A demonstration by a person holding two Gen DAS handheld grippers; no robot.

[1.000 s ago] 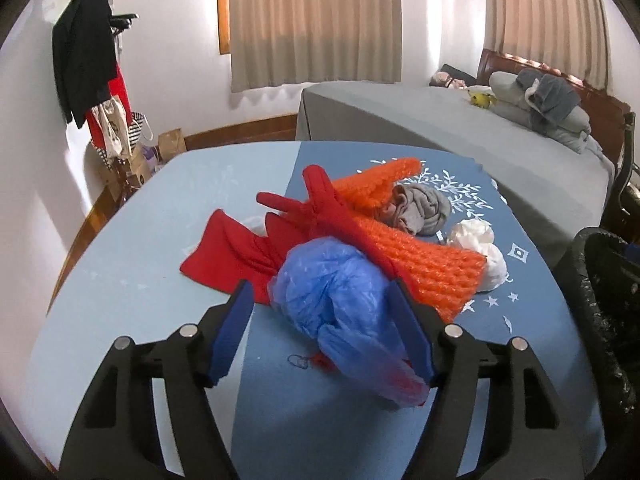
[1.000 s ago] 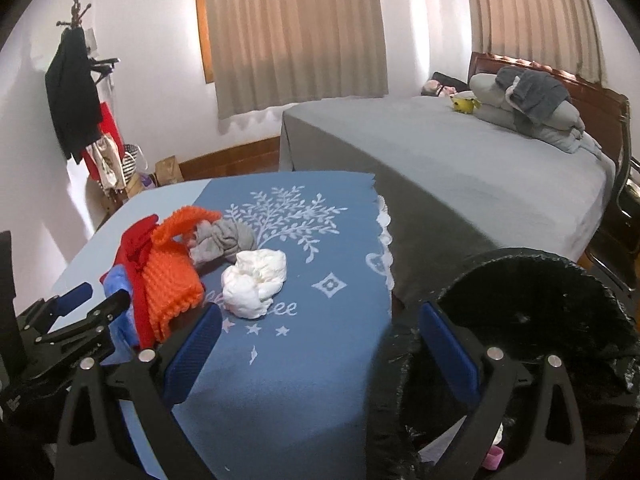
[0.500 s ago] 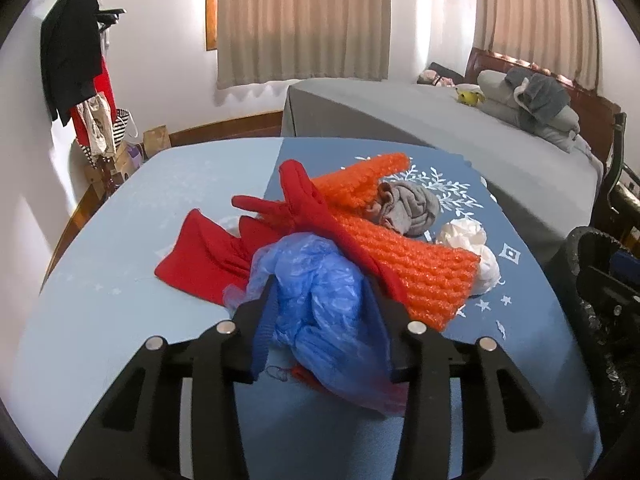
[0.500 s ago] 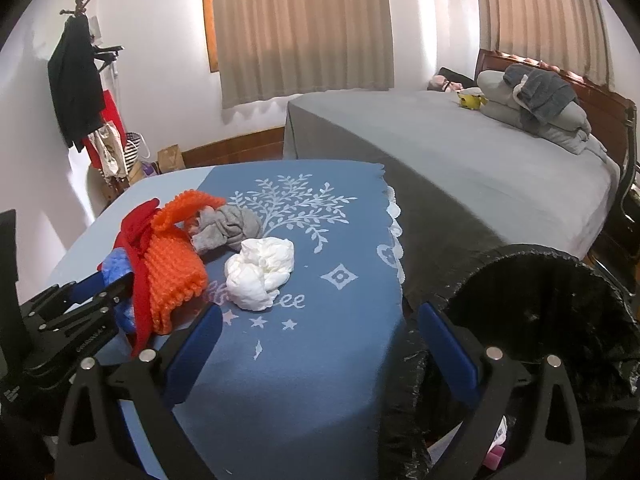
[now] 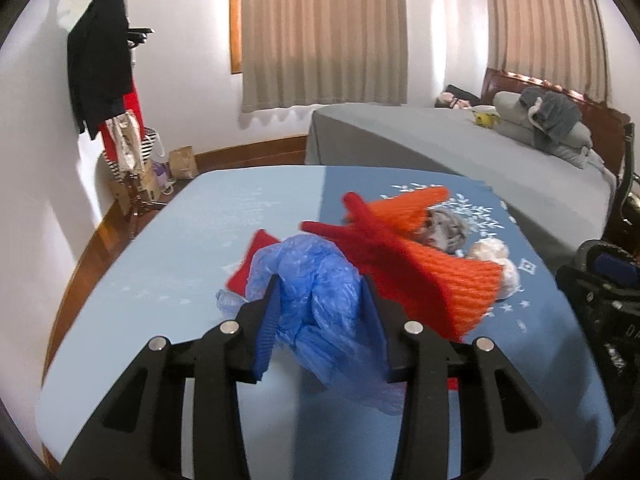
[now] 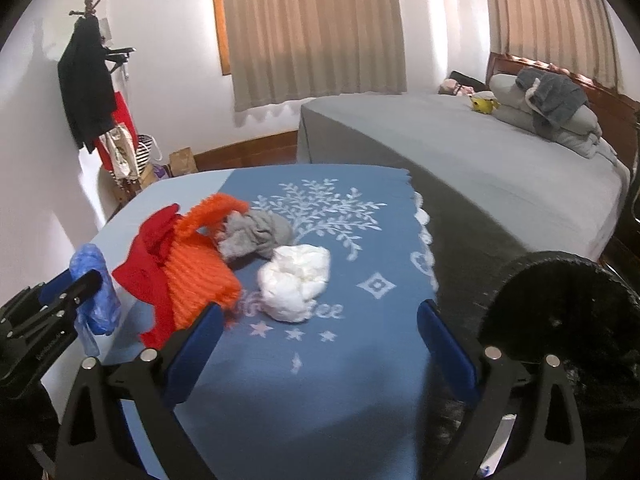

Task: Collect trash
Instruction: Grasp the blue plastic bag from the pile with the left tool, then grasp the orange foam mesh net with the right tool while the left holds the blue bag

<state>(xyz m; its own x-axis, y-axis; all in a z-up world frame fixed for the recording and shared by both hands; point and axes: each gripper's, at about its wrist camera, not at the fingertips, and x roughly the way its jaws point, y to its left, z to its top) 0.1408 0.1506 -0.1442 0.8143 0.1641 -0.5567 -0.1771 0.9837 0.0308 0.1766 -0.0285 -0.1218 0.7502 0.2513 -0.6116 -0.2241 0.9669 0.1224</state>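
My left gripper (image 5: 320, 300) is shut on a crumpled blue plastic bag (image 5: 316, 296) and holds it lifted above the table; it also shows in the right wrist view (image 6: 94, 288). An orange foam net (image 6: 200, 268), a red cloth (image 6: 148, 256), a grey rag (image 6: 256, 234) and a white crumpled wad (image 6: 294, 282) lie on the blue table cover (image 6: 320, 360). My right gripper (image 6: 318, 340) is open and empty above the cover, just in front of the white wad. A black-lined trash bin (image 6: 560, 312) stands at the table's right.
A grey bed (image 6: 460, 152) lies behind the table with pillows and a yellow toy. A coat rack (image 5: 104, 72) with clothes and bags stands by the left wall. The pale blue table top (image 5: 180, 260) extends to the left.
My left gripper closed on the blue bag and lifted it off the pile. My right gripper shifted left, from over the bin to over the table cover.
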